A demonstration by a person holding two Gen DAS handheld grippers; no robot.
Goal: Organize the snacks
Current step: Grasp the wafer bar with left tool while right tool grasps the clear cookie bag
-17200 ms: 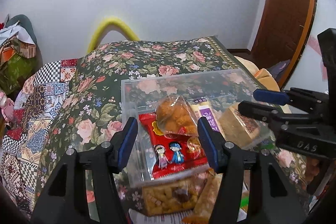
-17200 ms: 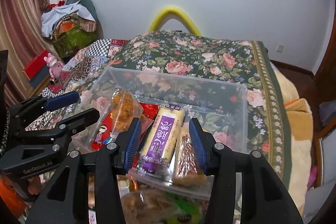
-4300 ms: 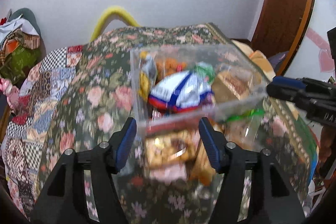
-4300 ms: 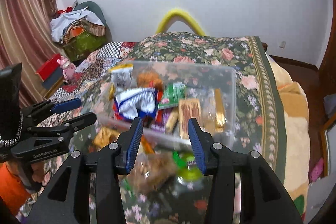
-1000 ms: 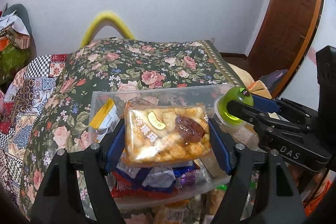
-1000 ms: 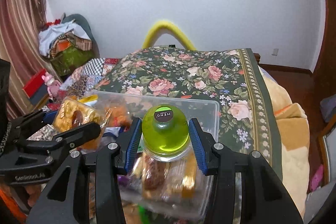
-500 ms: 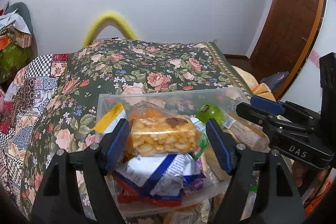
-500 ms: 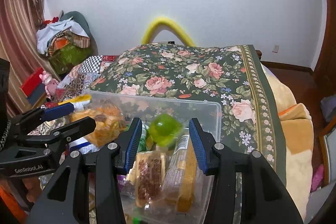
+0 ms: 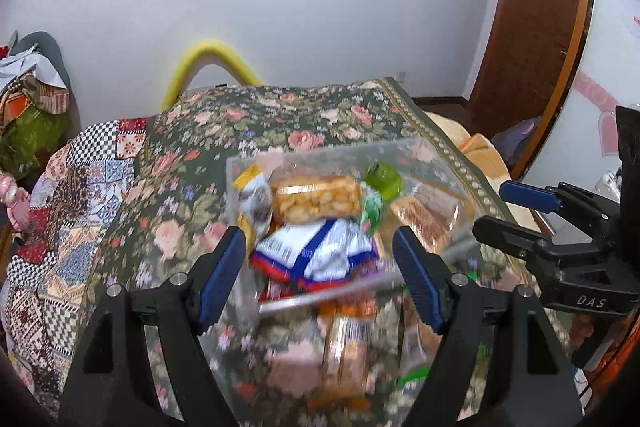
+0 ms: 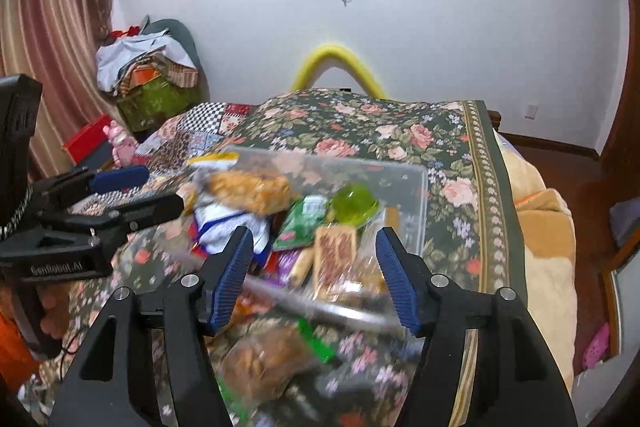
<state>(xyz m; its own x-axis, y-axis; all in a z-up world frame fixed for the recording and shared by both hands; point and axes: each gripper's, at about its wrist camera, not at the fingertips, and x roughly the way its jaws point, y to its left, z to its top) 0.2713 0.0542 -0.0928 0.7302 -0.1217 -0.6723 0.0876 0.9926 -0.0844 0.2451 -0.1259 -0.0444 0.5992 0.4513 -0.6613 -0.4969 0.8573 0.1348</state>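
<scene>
Dropped since 1 s ago: peanut brittle pack (image 9: 316, 202) & green jelly cup (image 9: 383, 178) in bin (image 9: 436, 163); both tools (left (image 9: 322, 279) "GenRobot.AI", right (image 10: 314, 277) "DAS") spread, empty.

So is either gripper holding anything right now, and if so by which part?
Nothing is held. The left gripper and right gripper are both open, their fingers empty; the snacks lie loose in the clear bin.

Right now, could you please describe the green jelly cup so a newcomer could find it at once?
On the floral bedspread stands a clear plastic bin heaped with snacks. The jelly cup lies near its far right side, beside a green packet. It is the only round, glossy, translucent lime-green item among flat wrappers.
</scene>
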